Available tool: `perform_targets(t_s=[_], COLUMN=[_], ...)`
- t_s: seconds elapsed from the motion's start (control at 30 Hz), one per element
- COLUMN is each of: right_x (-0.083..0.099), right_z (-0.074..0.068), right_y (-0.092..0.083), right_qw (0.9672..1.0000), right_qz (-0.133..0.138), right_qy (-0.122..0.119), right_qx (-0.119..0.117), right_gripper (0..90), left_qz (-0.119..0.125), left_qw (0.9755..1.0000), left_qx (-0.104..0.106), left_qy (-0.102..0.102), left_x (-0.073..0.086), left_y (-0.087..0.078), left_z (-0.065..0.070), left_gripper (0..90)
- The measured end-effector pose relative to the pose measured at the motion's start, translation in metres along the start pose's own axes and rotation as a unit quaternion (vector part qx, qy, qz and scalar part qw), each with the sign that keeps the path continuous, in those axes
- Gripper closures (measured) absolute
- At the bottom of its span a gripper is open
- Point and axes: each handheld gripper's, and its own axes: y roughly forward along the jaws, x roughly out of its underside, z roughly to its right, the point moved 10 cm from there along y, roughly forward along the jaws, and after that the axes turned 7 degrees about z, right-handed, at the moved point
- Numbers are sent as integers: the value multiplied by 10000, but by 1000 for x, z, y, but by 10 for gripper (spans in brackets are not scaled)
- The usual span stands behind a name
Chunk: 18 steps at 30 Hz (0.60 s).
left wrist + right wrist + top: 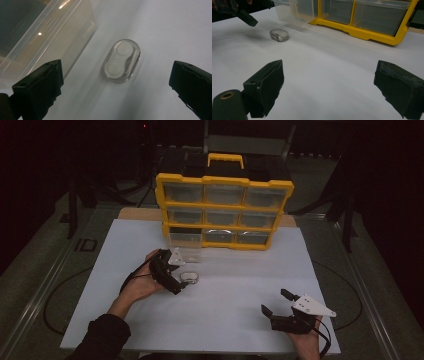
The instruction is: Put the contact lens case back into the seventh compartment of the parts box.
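The small clear case (122, 60) lies flat on the white desk (240, 300), just in front of the pulled-out clear drawer (47, 37) of the yellow organiser (223, 210); the left gripper (116, 82) hovers over the case, jaws wide apart, touching nothing; the right gripper (329, 87), well apart from the organiser toward the desk's near edge, is also spread and empty.
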Motion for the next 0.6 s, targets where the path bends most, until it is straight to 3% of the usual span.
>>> perform_targets(t_s=[0.3, 0.6], right_x=[0, 0], right_z=[0, 0], right_y=[0, 0], right_qw=[10000, 10000], right_qz=[1, -8], right_qy=[-7, -2], right_qx=[1, -14], right_gripper=[91, 90], left_qz=[-308, -574], left_qw=[9994, 9981], left_qx=[149, 200], left_qy=[-30, 68], left_x=[2, 3], left_y=[9, 21], left_z=[3, 8], left_gripper=[3, 42])
